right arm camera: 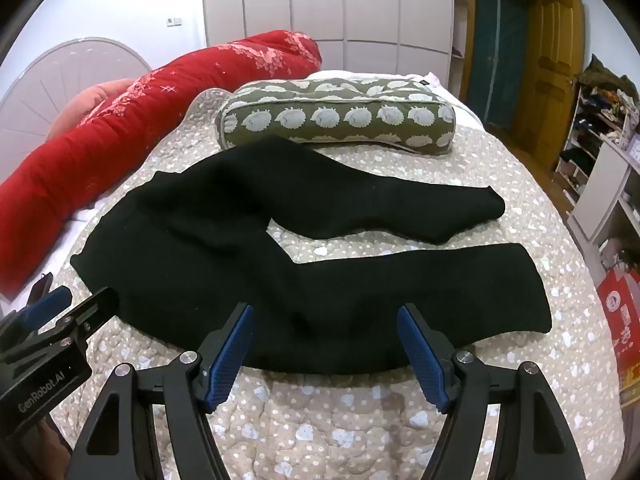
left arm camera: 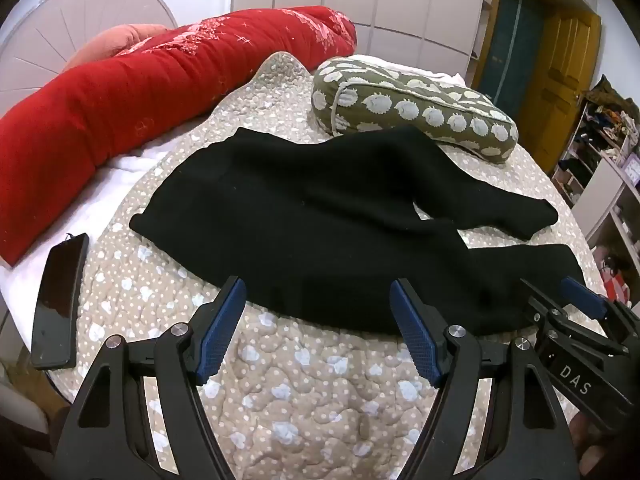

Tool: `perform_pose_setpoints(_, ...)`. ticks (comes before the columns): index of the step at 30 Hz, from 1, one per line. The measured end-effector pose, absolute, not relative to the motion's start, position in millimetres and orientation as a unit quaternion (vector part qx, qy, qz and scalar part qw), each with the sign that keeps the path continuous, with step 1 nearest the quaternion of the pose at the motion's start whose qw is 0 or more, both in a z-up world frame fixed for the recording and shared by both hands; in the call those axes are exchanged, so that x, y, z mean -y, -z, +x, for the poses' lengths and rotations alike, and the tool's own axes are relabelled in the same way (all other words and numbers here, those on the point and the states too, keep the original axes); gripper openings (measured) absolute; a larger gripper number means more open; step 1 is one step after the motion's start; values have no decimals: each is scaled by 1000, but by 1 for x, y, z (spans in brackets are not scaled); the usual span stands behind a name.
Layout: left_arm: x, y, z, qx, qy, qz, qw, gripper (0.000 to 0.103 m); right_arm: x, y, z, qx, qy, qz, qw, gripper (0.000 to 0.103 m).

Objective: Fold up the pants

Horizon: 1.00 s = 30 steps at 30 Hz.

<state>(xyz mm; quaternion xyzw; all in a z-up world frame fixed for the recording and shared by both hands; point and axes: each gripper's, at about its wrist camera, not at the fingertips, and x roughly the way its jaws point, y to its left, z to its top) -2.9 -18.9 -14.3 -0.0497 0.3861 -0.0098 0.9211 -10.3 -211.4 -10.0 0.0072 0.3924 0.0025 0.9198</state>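
Observation:
Black pants (left arm camera: 312, 216) lie spread on the quilted bed cover (left arm camera: 304, 400), waist at the left, two legs running right and apart. They also show in the right wrist view (right arm camera: 280, 264). My left gripper (left arm camera: 318, 292) is open and empty, its blue pads just at the pants' near edge. My right gripper (right arm camera: 325, 318) is open and empty over the near leg's edge. The right gripper also shows in the left wrist view (left arm camera: 576, 304), and the left gripper in the right wrist view (right arm camera: 76, 304).
A long red bolster (left arm camera: 160, 76) lies at the back left. A green patterned pillow (left arm camera: 408, 108) lies behind the pants. A black phone (left arm camera: 60, 300) lies on the bed's left edge. Shelves (left arm camera: 600, 152) and a wooden door (left arm camera: 556, 68) stand at the right.

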Motion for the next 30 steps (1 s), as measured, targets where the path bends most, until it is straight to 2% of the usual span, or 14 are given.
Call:
perform_pose_setpoints(22, 12, 21, -1, -391, 2, -60, 918, 75, 210, 16, -9, -415, -2, 3, 910, 72)
perform_pose_setpoints(30, -4, 29, 5, -402, -12, -78, 912, 75, 211, 24, -9, -392, -1, 5, 920, 72)
